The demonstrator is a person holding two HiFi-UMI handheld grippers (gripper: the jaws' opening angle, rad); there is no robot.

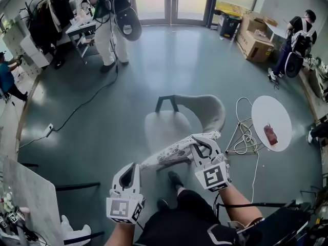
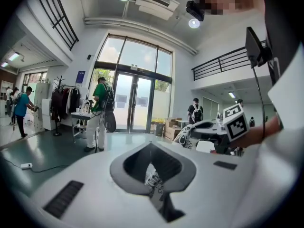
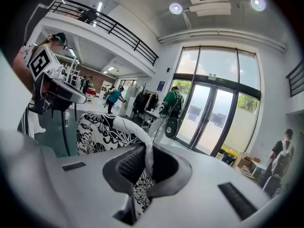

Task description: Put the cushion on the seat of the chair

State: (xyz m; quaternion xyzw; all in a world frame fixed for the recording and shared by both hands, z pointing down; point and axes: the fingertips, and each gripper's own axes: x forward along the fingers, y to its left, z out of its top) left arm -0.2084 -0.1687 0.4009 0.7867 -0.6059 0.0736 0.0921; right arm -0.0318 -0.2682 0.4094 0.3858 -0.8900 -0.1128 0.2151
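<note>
**Foreground.** The left tongs [image 1: 130,169] are shown closed on the near end of the cushion [image 1: 171,155]. In the left gripper view a strip of its black-and-white flowered cover is pinched between the jaws. The right tongs [image 1: 199,143] are likewise closed on the cushion's other end, where the fabric is seen folded over one jaw in the right gripper view. The cushion is carried in the air between the two tongs. It is stretched slantwise across the near edge of the seat [image 1: 165,127] of the grey chair [image 1: 209,111]. Whether the seat is touched cannot be told.

**Middle ground.** To the right of the chair a round white surface [image 1: 277,109] is seen, on which a small reddish object [image 1: 270,135] is laid. A coiled white cable [image 1: 246,137] is spread on the floor [image 1: 154,70] between chair and surface.

**Background.** A person in a green top [image 1: 108,29] is seen at the left. Cardboard boxes [image 1: 254,41] are stacked at the right, with a person with a backpack [image 1: 297,37] beside them. The far wall is closed by glass doors [image 1: 171,1].
</note>
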